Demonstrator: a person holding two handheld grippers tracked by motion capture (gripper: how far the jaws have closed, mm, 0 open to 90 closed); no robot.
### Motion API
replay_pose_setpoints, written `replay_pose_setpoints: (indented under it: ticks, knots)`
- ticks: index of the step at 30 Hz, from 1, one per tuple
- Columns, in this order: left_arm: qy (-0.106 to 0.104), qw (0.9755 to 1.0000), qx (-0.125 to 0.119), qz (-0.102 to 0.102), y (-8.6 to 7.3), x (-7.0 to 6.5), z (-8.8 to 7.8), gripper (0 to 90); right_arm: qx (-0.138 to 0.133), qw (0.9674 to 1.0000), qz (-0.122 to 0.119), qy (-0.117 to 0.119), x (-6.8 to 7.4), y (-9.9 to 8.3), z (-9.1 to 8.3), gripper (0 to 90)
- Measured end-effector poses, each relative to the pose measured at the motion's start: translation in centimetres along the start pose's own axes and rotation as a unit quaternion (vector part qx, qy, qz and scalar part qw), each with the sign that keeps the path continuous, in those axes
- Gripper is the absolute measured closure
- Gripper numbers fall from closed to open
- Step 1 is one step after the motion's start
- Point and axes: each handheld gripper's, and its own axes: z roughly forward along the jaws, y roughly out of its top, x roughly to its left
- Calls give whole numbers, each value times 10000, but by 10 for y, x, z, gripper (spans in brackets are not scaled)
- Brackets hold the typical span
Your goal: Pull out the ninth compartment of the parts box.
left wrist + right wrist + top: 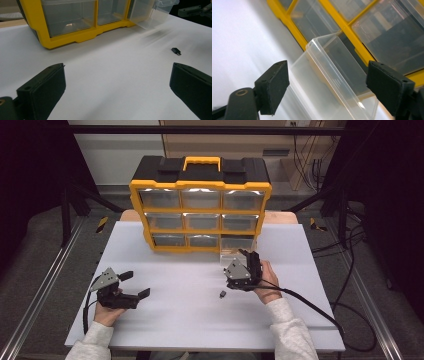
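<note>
Landmark: yellow-and-black drawer cabinet (200, 205), stood at the far middle of the white counter (190, 320), nine clear drawers in three rows.
Clear drawer (332, 75): bottom-right drawer of the cabinet, pulled partly out toward the person; front rim seen tilted in the right gripper view.
Right gripper (248, 261): held just in front of the cabinet's bottom-right corner, at the pulled-out drawer; jaws set wide, the drawer front seen between them with gaps on both sides, pads not pressed on it.
Left gripper (135, 285): held well in front of the cabinet's left side, low over the counter; jaws wide, nothing between them.
Small black part (222, 294): laid on the counter in front of the cabinet's right side, just beside the right gripper, apart from the drawer.
</note>
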Motion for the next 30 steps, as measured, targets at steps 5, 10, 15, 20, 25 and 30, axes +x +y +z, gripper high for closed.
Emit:
replay_pose_setpoints:
  ticks: [5,10,15,20,25,30]
  knots:
    - [-6,10000,-3,2,0,0,0,0,-154,9973,662,272,-7,-2,-6,131]
    - [-10,10000,2,6,0,-1,0,0,-339,9851,1532,709,-17,-9,-15,77]
    - [-18,10000,3,-6,1,-1,0,0,-442,9733,2055,922,-27,-18,-23,48]
    - [-19,10000,-3,-16,1,-1,0,0,-484,9631,2417,1078,-36,-28,-31,33]
    - [-13,10000,-15,-30,1,-2,0,0,-528,9537,2724,1162,-44,-41,-38,13]
    - [-15,10000,-17,-31,2,-4,1,0,-452,9524,2776,1178,-46,-49,-41,5]
